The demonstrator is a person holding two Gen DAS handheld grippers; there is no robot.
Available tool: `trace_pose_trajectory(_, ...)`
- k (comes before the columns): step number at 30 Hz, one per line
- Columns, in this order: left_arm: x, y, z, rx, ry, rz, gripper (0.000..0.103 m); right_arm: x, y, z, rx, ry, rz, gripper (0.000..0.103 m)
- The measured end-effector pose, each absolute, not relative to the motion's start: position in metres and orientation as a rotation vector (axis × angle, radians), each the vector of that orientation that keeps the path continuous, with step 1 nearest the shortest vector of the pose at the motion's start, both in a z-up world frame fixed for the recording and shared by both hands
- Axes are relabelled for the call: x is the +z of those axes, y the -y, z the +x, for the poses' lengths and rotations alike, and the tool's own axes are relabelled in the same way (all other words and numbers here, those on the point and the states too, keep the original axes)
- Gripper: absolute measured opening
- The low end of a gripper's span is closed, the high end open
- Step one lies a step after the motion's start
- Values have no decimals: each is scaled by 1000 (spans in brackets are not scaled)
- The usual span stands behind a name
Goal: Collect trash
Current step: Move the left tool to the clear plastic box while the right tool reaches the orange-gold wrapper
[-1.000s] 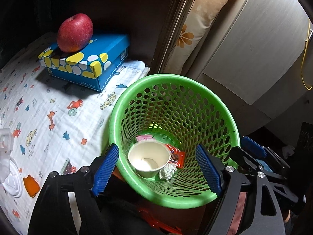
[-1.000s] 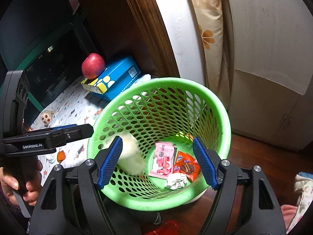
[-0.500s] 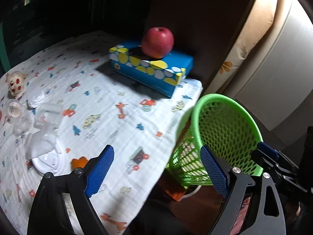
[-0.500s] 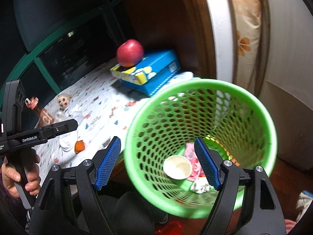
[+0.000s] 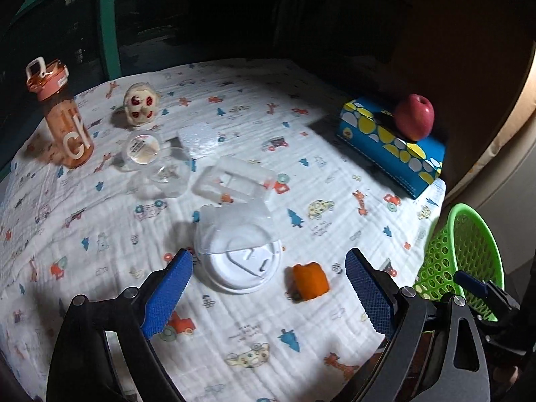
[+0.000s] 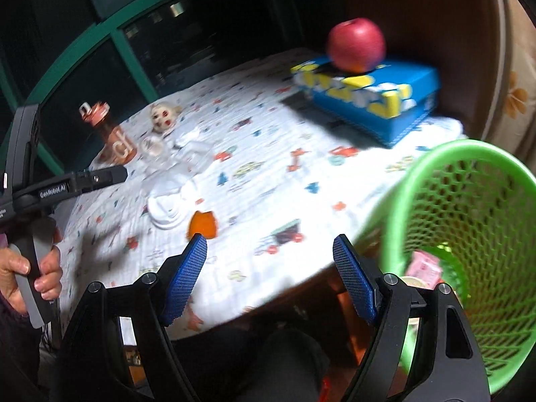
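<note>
We see the left tool (image 5: pixel 268 281) opening, empty, above lid (image 5: pixel 243 268); right tool (image 6: pixel 269 276) wide, empty, left of bin (image 6: pixel 469 221).

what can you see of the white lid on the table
The white lid is a round disposable cup lid, plastic by its look, with a raised rim and a moulded sip tab on top. It lies flat on the printed cloth, tab side up. A clear plastic tray overlaps its far edge. An orange scrap lies close beside it, apart. In the left wrist view it sits between the fingers of the left gripper, which is opening and not touching it.
</note>
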State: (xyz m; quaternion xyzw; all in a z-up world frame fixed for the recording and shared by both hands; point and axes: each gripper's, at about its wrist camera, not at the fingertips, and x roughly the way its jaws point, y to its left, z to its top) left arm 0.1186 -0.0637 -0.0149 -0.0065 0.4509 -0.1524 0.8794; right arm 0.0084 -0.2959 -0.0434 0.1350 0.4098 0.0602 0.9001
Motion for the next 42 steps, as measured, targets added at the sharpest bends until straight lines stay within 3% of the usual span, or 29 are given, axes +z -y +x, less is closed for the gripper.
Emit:
trace_pose_trajectory(8,-26,21,128,-252,-959,-48,89,-68,233,49,221,-919,210,74)
trace_pose_trajectory(21,-42,-7,139,-215,-996,-88,89,-104,181,96,256,-998,107,59)
trace_pose_trajectory(29,-51,0,146,-234,-1017,-75,89,-115,173,105,225,-1013,64,52)
trace_pose_trajectory(33,-55,10,152,-260,-1026,-71,89,-116,176,104,205,-1010,43,38)
trace_pose_trajectory(42,-65,43,170,-296,-1052,-55,93,-107,189,94,217,-993,91,31)
